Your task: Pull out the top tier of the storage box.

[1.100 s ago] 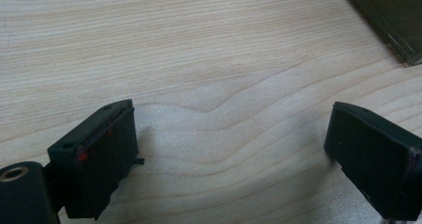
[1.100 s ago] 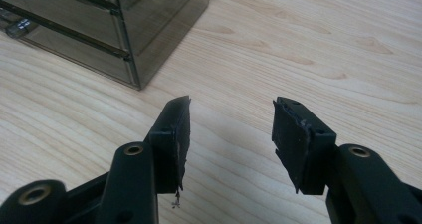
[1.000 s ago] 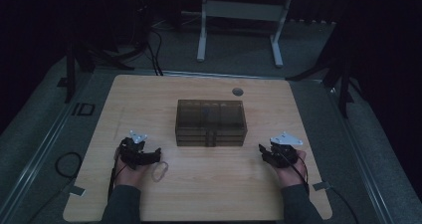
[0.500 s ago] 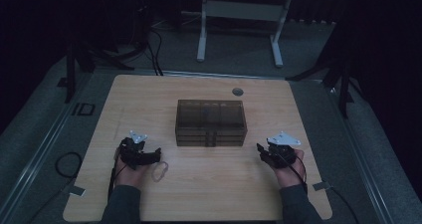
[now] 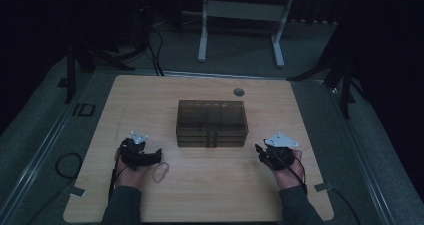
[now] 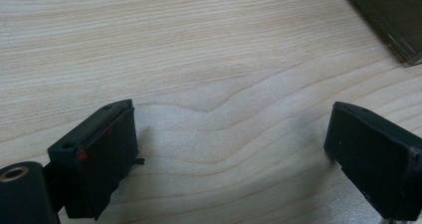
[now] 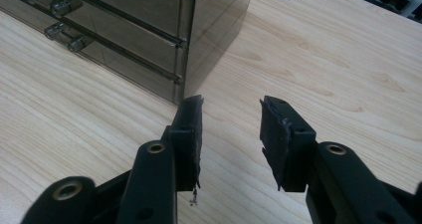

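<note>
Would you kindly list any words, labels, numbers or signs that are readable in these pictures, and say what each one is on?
"ID": dark letters on the grey floor mat, just left of the wooden table.
No other text can be read: the smoky drawer box bears no visible label, and neither the left gripper nor the right gripper shows a marking.
</note>
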The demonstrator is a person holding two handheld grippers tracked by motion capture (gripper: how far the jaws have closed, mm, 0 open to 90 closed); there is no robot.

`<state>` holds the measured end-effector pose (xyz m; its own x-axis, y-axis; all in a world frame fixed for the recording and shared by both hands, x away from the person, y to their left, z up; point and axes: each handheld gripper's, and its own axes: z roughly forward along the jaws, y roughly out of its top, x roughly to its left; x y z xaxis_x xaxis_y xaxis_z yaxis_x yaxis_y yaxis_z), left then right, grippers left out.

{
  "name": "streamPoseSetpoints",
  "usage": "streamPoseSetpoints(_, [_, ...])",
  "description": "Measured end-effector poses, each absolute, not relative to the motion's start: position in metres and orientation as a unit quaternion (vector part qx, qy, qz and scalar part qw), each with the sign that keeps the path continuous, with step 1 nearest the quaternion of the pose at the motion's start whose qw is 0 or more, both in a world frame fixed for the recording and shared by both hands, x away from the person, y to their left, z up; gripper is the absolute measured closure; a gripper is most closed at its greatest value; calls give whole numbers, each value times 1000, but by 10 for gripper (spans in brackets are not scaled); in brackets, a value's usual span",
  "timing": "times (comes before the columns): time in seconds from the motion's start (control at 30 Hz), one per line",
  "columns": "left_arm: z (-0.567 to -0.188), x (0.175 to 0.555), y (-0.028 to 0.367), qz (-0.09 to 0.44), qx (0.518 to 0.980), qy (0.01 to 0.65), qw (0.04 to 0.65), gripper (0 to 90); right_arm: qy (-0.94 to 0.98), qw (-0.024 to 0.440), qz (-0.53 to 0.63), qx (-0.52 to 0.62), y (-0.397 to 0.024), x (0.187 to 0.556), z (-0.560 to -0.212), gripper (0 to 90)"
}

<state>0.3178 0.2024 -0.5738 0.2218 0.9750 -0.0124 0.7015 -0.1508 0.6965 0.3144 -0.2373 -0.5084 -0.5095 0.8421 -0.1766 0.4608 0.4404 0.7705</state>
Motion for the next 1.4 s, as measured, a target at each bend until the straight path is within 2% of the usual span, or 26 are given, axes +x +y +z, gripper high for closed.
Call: streamPoseSetpoints(1.4, [-574,318,202,230,723,580,297,67,830,299,327,338,-195,307,-493,670])
